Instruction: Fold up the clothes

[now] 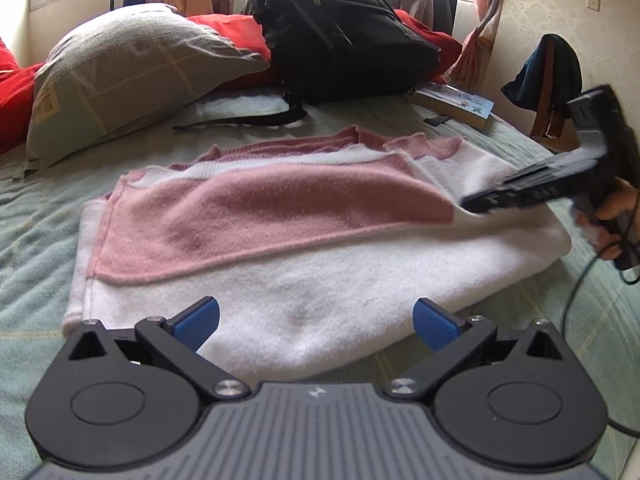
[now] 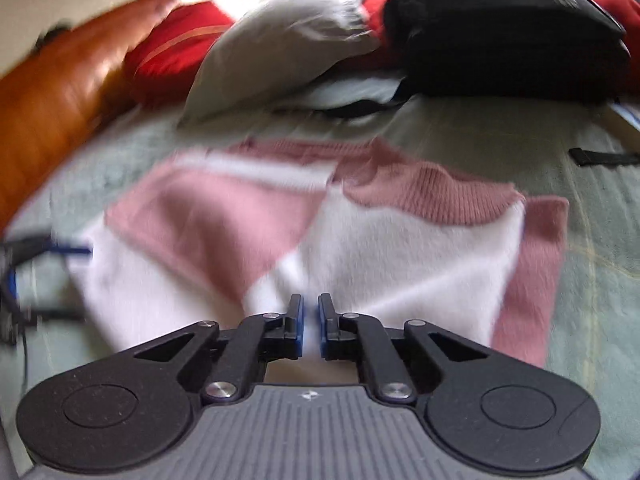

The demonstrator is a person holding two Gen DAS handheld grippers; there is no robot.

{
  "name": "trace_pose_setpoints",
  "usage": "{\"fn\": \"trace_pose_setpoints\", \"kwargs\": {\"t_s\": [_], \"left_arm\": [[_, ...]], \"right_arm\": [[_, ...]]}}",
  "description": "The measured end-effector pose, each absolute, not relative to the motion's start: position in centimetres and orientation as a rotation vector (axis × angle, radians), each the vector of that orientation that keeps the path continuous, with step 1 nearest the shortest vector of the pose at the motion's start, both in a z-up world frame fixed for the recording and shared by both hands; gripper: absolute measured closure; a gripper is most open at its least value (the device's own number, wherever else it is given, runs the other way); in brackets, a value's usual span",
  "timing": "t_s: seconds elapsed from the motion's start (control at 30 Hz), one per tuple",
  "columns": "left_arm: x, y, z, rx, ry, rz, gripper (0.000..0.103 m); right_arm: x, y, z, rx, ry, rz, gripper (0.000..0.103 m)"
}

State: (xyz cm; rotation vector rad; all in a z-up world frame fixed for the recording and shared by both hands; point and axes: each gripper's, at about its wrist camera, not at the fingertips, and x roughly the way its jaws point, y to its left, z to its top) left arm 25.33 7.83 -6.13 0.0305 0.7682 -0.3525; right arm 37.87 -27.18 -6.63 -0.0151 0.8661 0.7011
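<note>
A pink and white sweater [image 1: 304, 240] lies folded flat on the pale green bed cover [image 1: 36, 240]. My left gripper [image 1: 316, 322] is open, its blue pads [image 1: 196, 326] spread wide just above the sweater's near white edge, with nothing between them. A hand holds my right gripper [image 1: 472, 203] low over the sweater's right end. In the right wrist view that gripper [image 2: 311, 320] is shut, its pads nearly touching above the white part of the sweater [image 2: 380, 248]. The picture is blurred, and I see no cloth clearly pinched between them.
Behind the sweater are a grey pillow [image 1: 132, 76], a black backpack [image 1: 344, 36] with a strap trailing onto the bed, and red bedding [image 1: 12, 100]. A book [image 1: 460, 102] lies at the back right. A chair draped with dark cloth [image 1: 552, 72] stands beside the bed. A wooden headboard [image 2: 52, 112] runs along the left.
</note>
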Motion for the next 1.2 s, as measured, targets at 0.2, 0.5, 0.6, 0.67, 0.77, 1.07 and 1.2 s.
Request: {"fn": "trace_pose_setpoints", "kwargs": {"t_s": [0.2,0.5,0.6,0.67,0.77,1.07,1.2], "left_arm": [[25.3,7.9,-5.6,0.015,0.744,-0.356,0.001],[25.2,7.0,-4.2,-0.016,0.715,-0.372,0.001],[25.4,6.2,-3.8,-0.027,0.713,-0.389,0.001],[25.3,5.7,-3.5,-0.029,0.709,-0.399,0.001],[25.1,5.4,-3.3,-0.040,0.717,-0.410,0.001],[24.6,6.4,-3.8,-0.093,0.744,-0.398,0.001],[24.5,7.2,-3.6,-0.155,0.745,-0.419,0.001]], "right_arm": [[37.1,-28.5,-3.7,-0.070,0.774,0.650,0.088],[41.6,-37.1,-5.2,0.292,0.836,0.523,0.080],[43.1,-37.8,-7.1,0.396,0.898,0.563,0.070],[43.9,-37.5,-8.1,0.420,0.923,0.560,0.066],[43.8,-36.8,-8.1,0.430,0.912,0.585,0.091],[36.5,-31.2,-3.8,0.324,0.817,0.930,0.093],[33.0,-27.4,-4.3,0.215,0.850,1.049,0.093]]}}
